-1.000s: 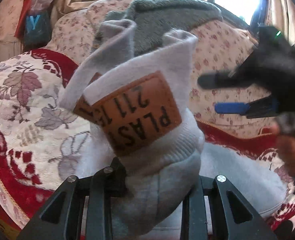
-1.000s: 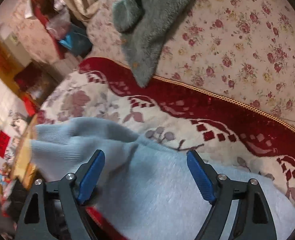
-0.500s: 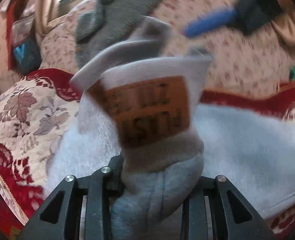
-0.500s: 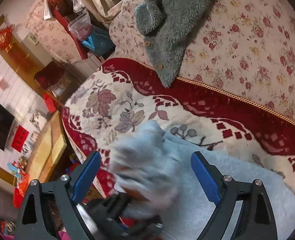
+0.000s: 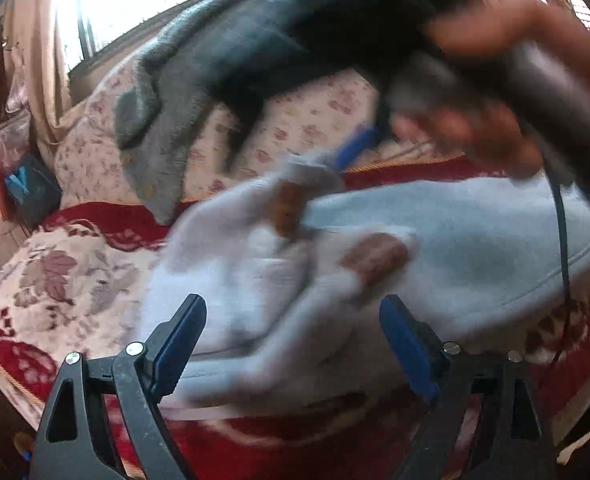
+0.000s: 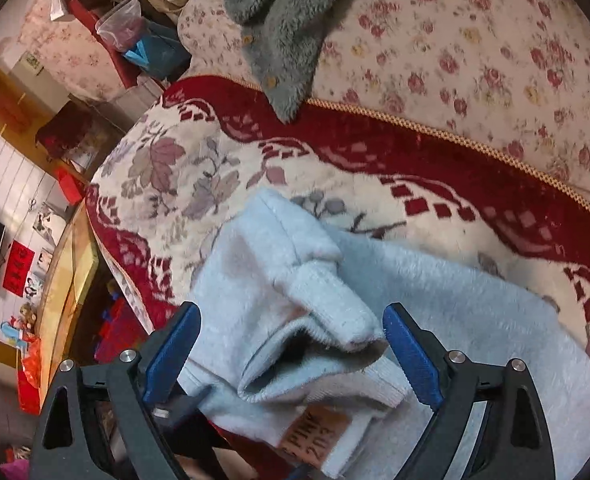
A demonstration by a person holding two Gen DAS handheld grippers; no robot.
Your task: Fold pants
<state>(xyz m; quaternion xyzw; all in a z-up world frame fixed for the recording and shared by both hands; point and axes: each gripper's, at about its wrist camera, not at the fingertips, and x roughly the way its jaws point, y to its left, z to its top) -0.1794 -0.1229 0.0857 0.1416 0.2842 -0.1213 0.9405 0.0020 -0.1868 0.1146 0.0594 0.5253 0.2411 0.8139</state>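
Observation:
Light blue fleece pants (image 5: 475,240) lie across the sofa seat, their ribbed cuffs and brown label patches (image 5: 375,258) bunched at the left end, blurred. My left gripper (image 5: 295,340) hovers over that bunch with its jaws opening wide; cloth lies between the fingers, and the pads do not press it. In the right wrist view my right gripper (image 6: 291,352) stands open above the folded cuffs (image 6: 327,304), with a brown label (image 6: 315,434) just below. A hand (image 5: 495,80) holding the right gripper fills the upper right of the left wrist view.
A grey fuzzy garment (image 6: 287,40) hangs over the floral sofa back (image 6: 475,48). The seat has a red and cream leaf-patterned cover (image 6: 183,168). A wooden table (image 6: 71,276) and clutter stand beyond the sofa's left end.
My left gripper let go of the labelled cuff it held up; the cuff now lies on the pants. Its jaws went from shut to wide. The right gripper sank over the bunch.

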